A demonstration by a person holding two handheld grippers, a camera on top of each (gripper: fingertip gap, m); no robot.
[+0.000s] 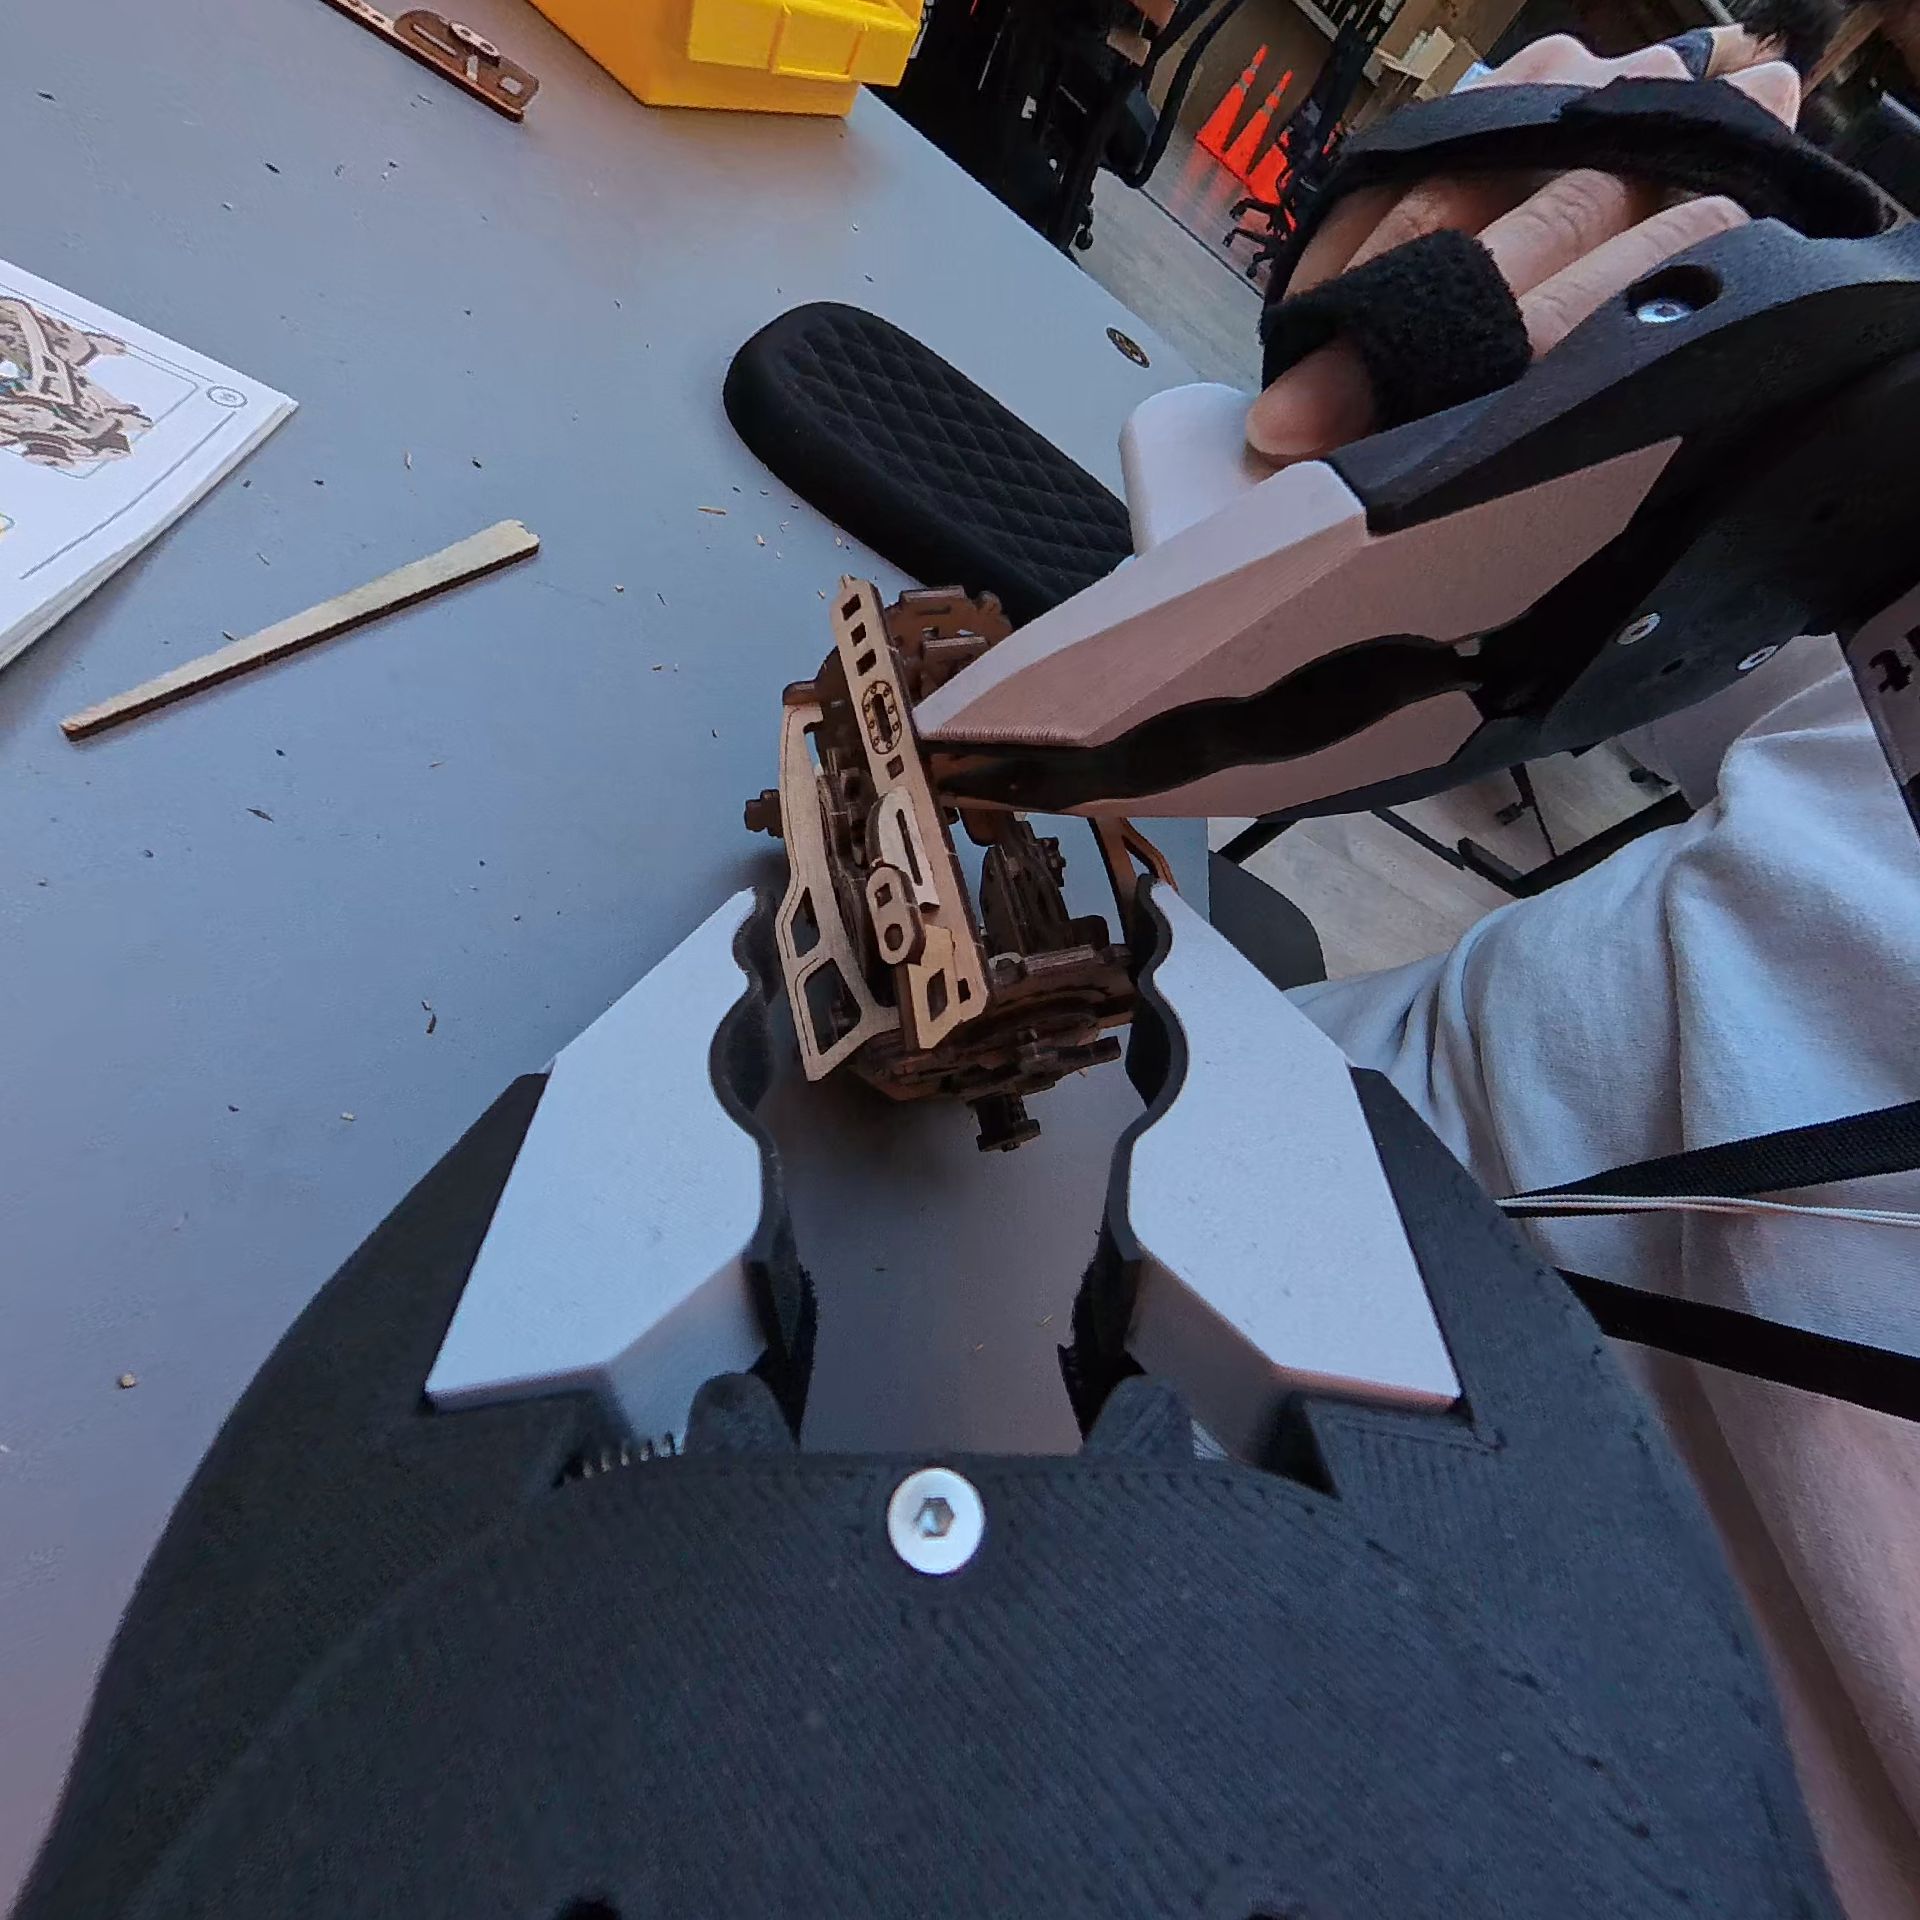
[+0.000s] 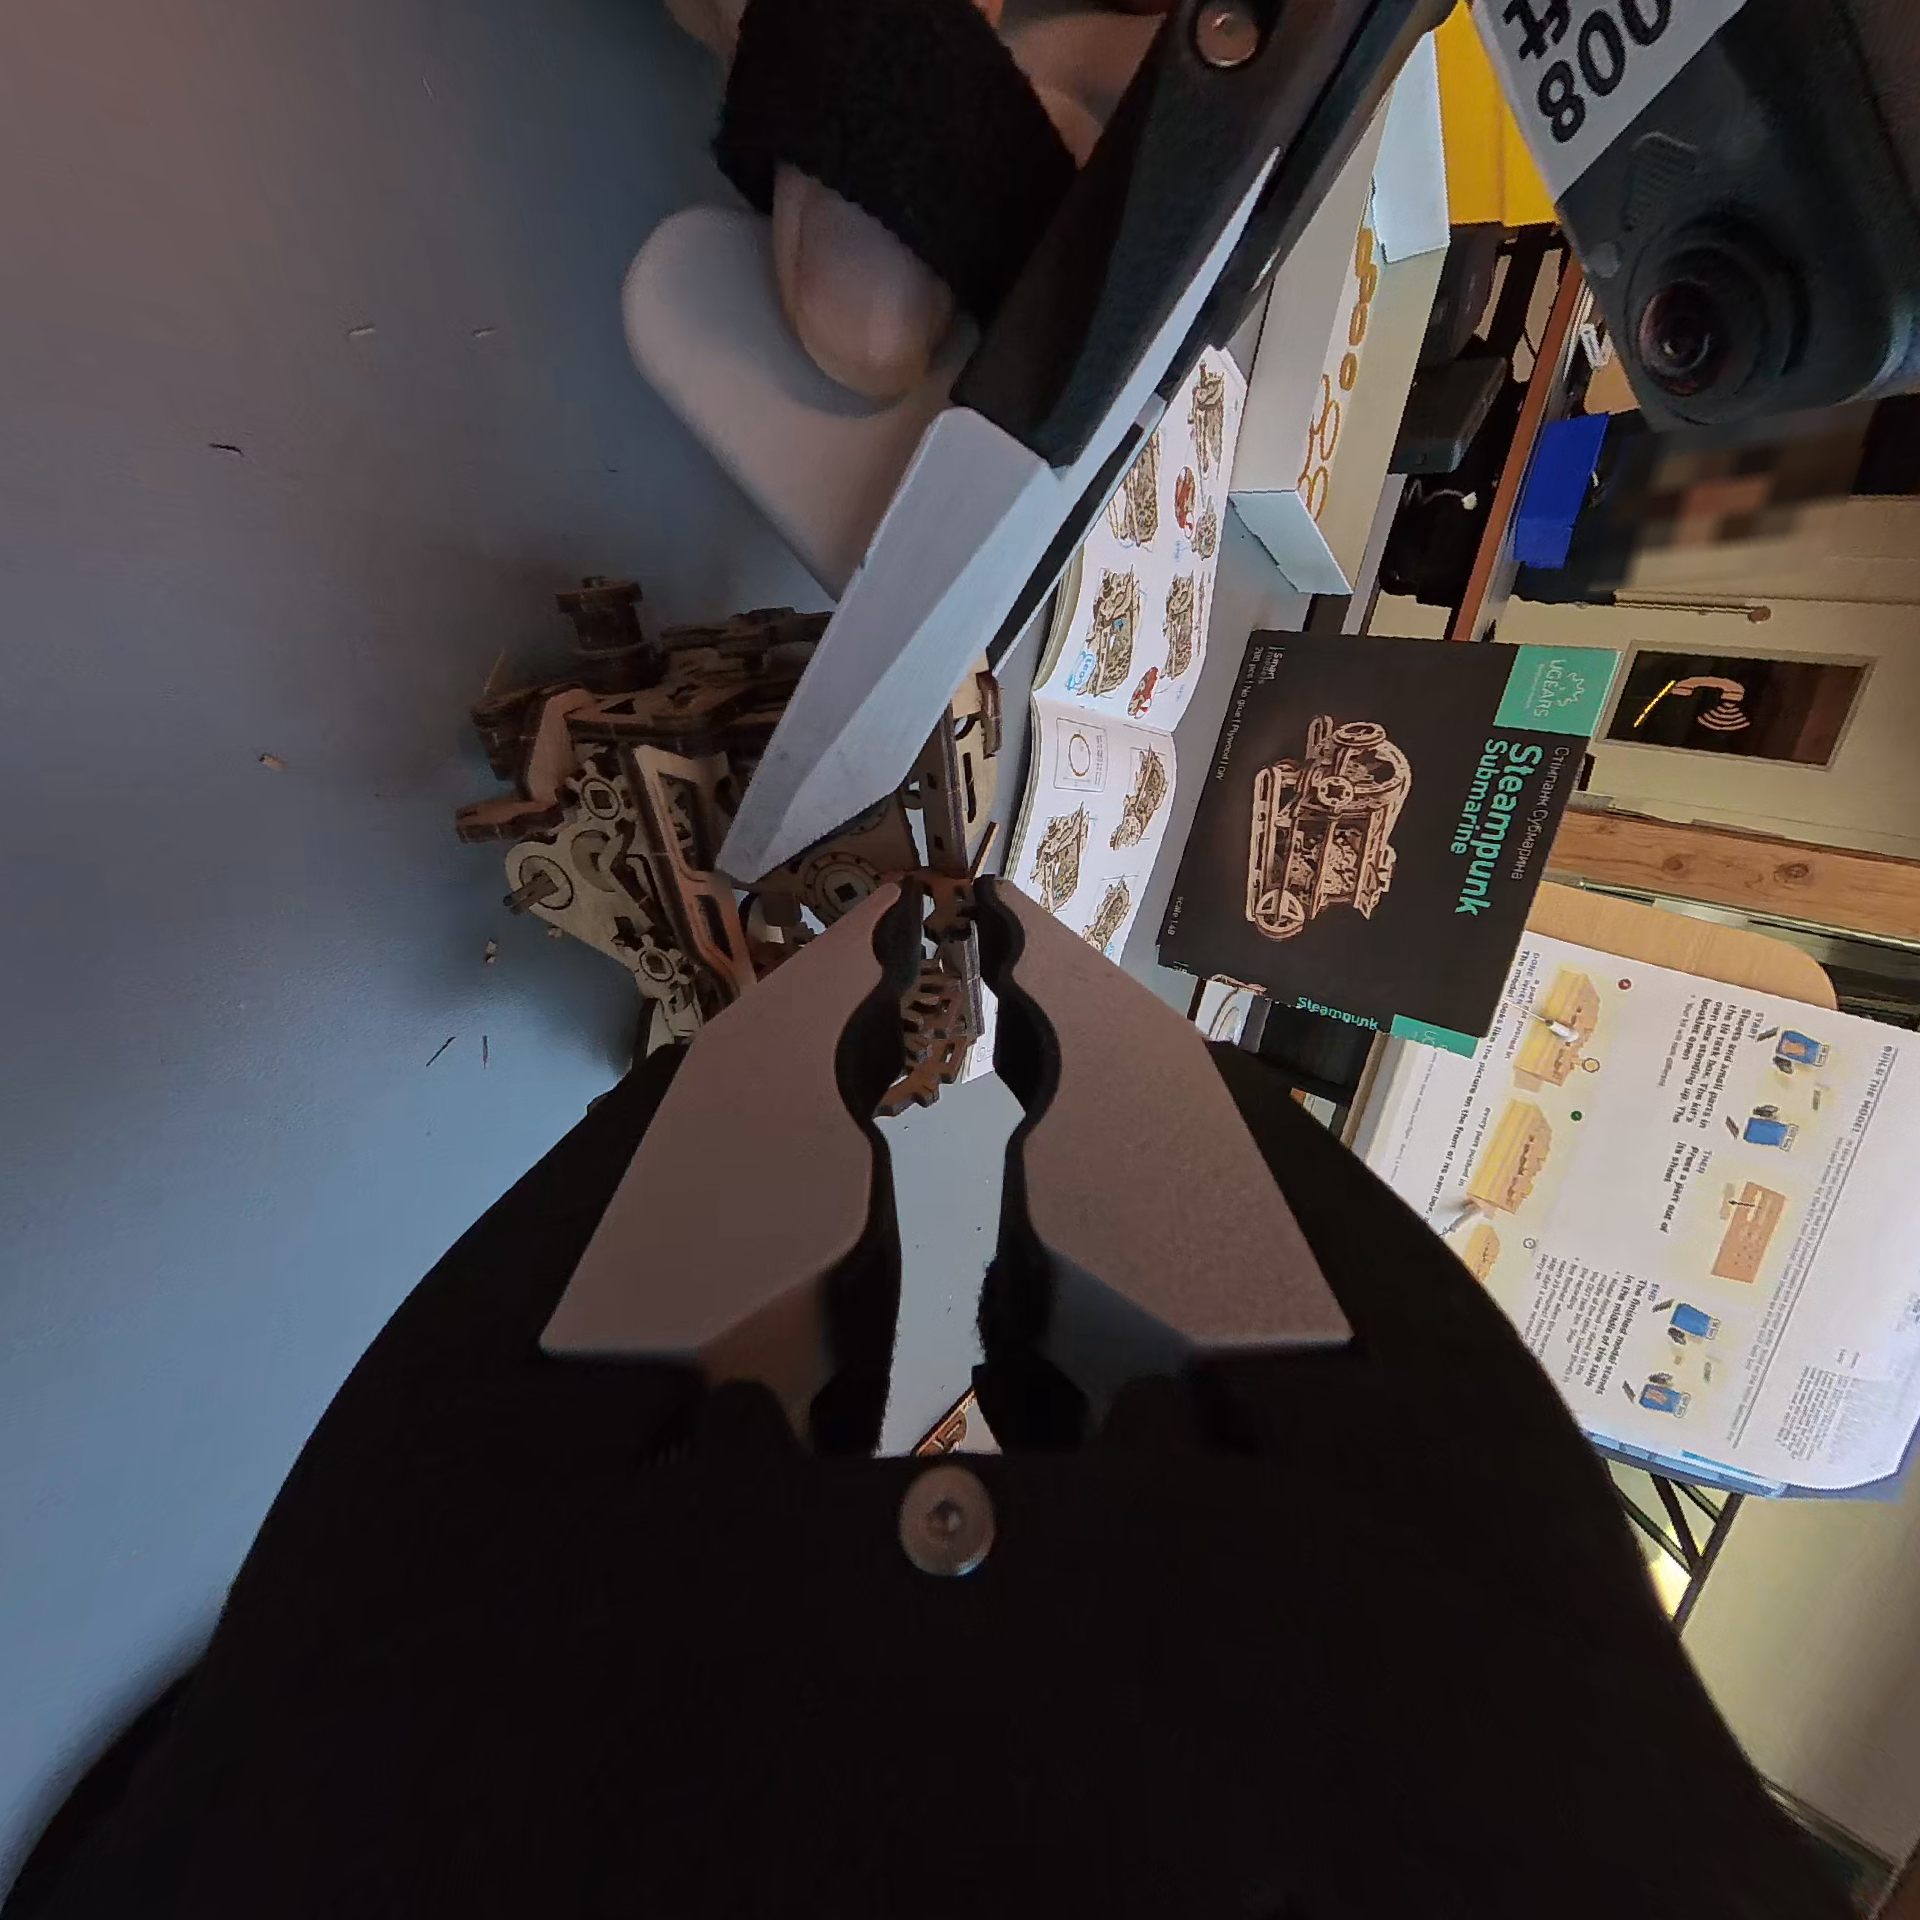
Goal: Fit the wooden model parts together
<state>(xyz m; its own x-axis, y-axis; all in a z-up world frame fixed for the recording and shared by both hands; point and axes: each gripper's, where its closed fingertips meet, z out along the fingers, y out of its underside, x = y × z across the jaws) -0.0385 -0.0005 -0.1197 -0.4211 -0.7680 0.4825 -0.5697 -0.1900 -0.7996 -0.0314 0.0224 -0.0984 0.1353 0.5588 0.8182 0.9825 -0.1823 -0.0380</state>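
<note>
Wooden model [image 1: 914,894] sitting tilted on grey tabletop [image 1: 312,935] near its edge, long axis leaning up and away, axle stub pointing toward camera. Left tool [image 1: 951,940] gaping wide, fingers flanking model's base. Right tool [image 1: 935,748] pinching thin gear-toothed wooden part [image 2: 935,997] against model's upper end. Farther off, wooden strip [image 1: 301,629] lying flat; booklet [image 1: 94,436] beyond; yellow bin [image 1: 727,52] standing at far end, contents hidden.
</note>
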